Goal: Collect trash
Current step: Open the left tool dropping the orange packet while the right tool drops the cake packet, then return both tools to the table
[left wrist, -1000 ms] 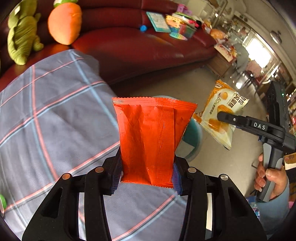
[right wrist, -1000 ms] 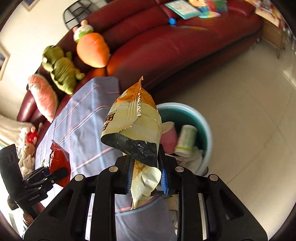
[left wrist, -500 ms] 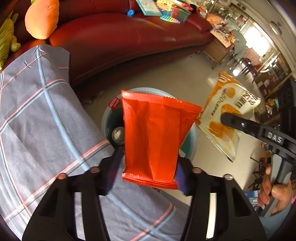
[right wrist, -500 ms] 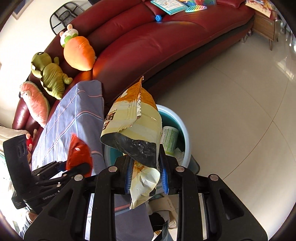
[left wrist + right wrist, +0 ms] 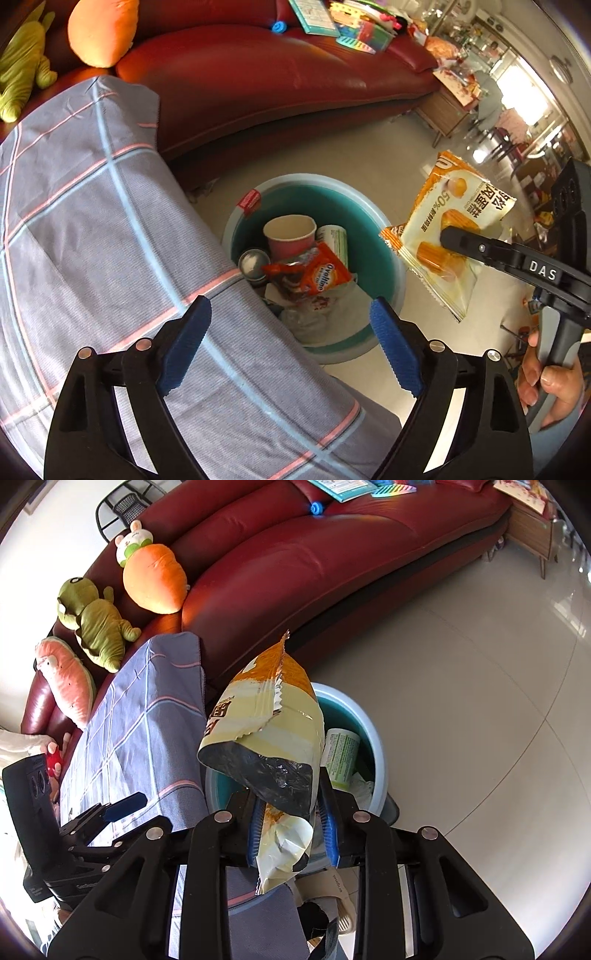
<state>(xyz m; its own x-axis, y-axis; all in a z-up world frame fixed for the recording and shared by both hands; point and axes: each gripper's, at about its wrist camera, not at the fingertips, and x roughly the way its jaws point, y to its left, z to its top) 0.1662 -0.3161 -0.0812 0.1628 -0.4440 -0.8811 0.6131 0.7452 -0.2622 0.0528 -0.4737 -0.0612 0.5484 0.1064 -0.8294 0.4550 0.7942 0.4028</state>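
Observation:
My left gripper (image 5: 289,308) hangs over the teal bin (image 5: 400,273), its jaws opening with nothing between them. A red-orange snack wrapper (image 5: 321,275) lies on top of the trash inside, beside a pink paper cup (image 5: 290,236) and a white cup (image 5: 338,238). My right gripper (image 5: 291,808) is shut on a yellow snack bag (image 5: 266,731) and holds it upright above the near side of the bin (image 5: 373,738). In the left wrist view that bag (image 5: 454,221) hangs just right of the bin's rim.
A blue plaid cloth (image 5: 92,221) covers the surface left of the bin and reaches to its edge. Behind runs a red sofa (image 5: 277,74) with plush toys (image 5: 155,576) and books. Tiled floor (image 5: 461,664) lies to the right; a slipper (image 5: 332,886) shows below.
The left jaws spread apart and let go of the red wrapper, which now lies in the bin. The left gripper came over the bin. The right gripper keeps its bag.

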